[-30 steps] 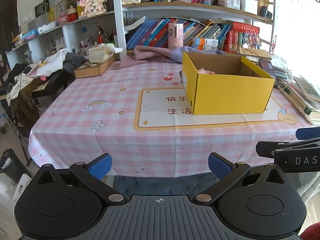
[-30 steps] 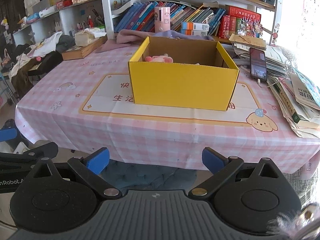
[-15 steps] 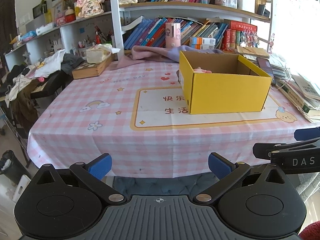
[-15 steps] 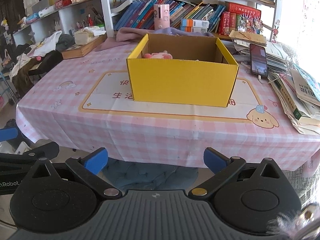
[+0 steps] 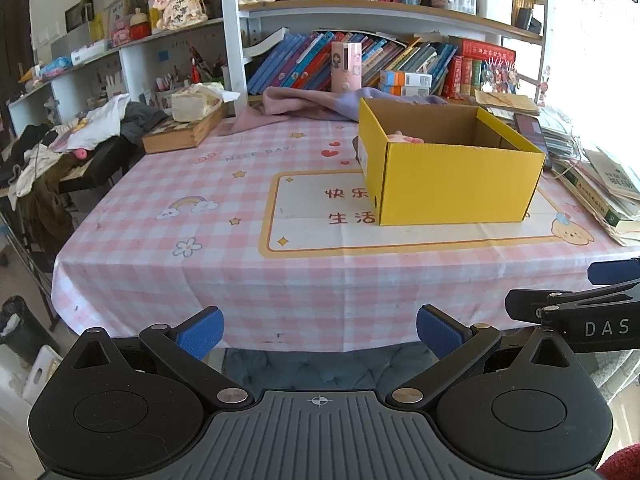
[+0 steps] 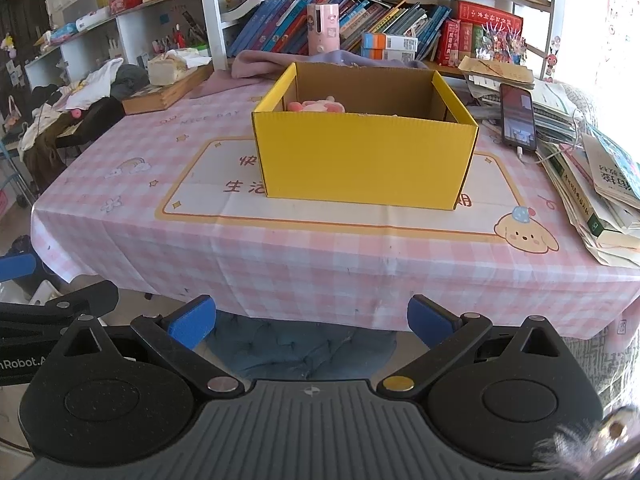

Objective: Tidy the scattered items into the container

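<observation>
A yellow cardboard box [image 5: 452, 184] [image 6: 364, 160] stands open-topped on the pink checked tablecloth [image 5: 192, 216] [image 6: 160, 208]. A pink soft item [image 5: 404, 138] [image 6: 316, 106] lies inside, against the box's left rear corner. My left gripper [image 5: 319, 330] is open and empty, held off the table's near edge, well short of the box. My right gripper [image 6: 311, 322] is open and empty too, also back from the near edge. The right gripper's side shows at the right edge of the left wrist view.
A stack of books and papers [image 6: 592, 184] and a phone [image 6: 518, 120] lie right of the box. A wooden box [image 5: 180, 136] with a tissue pack and a purple cloth [image 5: 304, 100] sit at the back. Bookshelves [image 5: 360, 20] stand behind; a clothes-laden chair [image 5: 52, 160] is left.
Both grippers have drawn back a little from the table, so the box and tablecloth look slightly smaller and higher in each view. The fingers stay open.
</observation>
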{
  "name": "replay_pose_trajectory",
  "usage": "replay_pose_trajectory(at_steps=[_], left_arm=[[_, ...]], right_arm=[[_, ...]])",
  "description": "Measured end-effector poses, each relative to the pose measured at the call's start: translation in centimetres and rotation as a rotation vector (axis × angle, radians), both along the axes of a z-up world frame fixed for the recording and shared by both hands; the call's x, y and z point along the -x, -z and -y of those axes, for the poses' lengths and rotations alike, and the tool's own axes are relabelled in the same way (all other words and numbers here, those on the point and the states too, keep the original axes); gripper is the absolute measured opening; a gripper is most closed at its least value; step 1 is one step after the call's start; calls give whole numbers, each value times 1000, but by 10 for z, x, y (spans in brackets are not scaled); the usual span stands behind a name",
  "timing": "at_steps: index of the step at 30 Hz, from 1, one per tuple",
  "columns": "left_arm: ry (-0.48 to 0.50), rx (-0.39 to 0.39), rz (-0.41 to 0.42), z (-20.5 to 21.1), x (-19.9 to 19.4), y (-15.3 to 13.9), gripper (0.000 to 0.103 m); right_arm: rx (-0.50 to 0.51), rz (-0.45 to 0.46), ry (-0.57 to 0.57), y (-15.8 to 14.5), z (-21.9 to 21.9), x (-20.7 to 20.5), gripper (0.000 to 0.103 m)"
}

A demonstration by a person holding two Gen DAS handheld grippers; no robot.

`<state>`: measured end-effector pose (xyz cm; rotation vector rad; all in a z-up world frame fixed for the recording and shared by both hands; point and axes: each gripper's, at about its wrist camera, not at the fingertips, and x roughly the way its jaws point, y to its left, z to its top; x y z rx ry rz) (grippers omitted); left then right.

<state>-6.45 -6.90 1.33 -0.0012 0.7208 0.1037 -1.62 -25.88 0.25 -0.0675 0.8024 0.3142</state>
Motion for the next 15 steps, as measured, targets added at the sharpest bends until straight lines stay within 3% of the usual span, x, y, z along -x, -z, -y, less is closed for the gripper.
replay_pose_trajectory(at_steps=[15], left_arm=[[25,-10,22,3,-2,-2,103]], right_arm=[[-1,-3,2,1,2,-2,103]])
